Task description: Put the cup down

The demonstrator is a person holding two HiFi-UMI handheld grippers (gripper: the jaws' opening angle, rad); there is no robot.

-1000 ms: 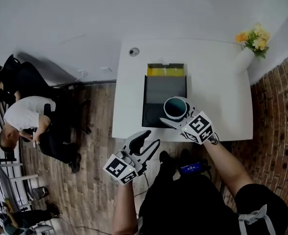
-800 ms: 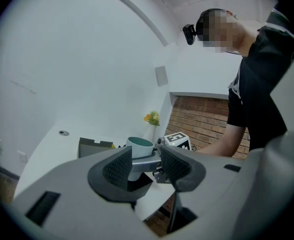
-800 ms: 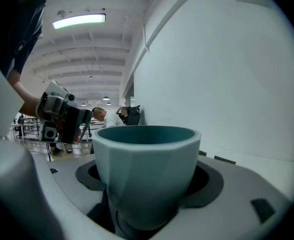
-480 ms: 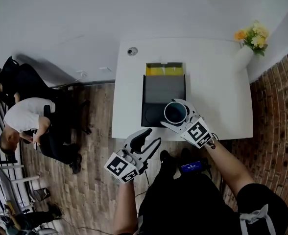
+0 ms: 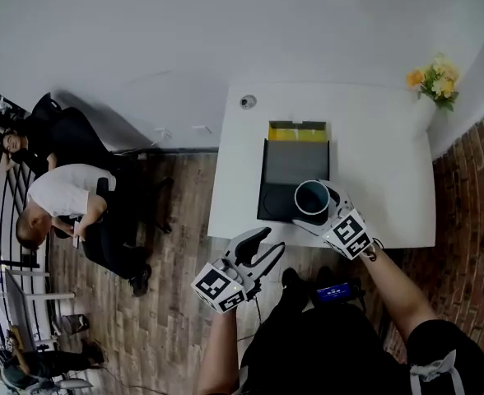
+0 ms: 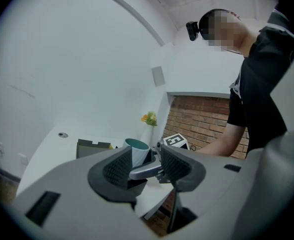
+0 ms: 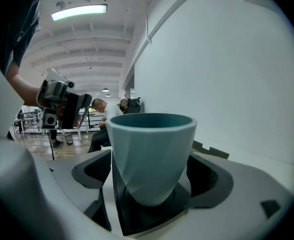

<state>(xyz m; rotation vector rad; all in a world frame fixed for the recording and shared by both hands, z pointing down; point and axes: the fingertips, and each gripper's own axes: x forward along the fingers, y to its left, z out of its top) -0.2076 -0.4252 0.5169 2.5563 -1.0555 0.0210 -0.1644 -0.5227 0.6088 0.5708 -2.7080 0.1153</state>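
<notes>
A teal cup stands upright on the near right corner of a dark tray on the white table. My right gripper reaches around it from the near side. Its jaws are opening. In the right gripper view the cup stands between the dark pads with a gap on each side. My left gripper hangs off the table's near edge above the wooden floor, open and empty. The left gripper view shows the cup beyond its own open jaws.
A yellow-edged box sits behind the tray. A vase of flowers stands at the table's far right corner, a small round fitting at the far left. A brick wall is on the right. Seated people are at the left.
The right gripper carried the cup nearer, to the tray's near right corner, and its jaws have widened off the cup. The left gripper kept its place and opening.
</notes>
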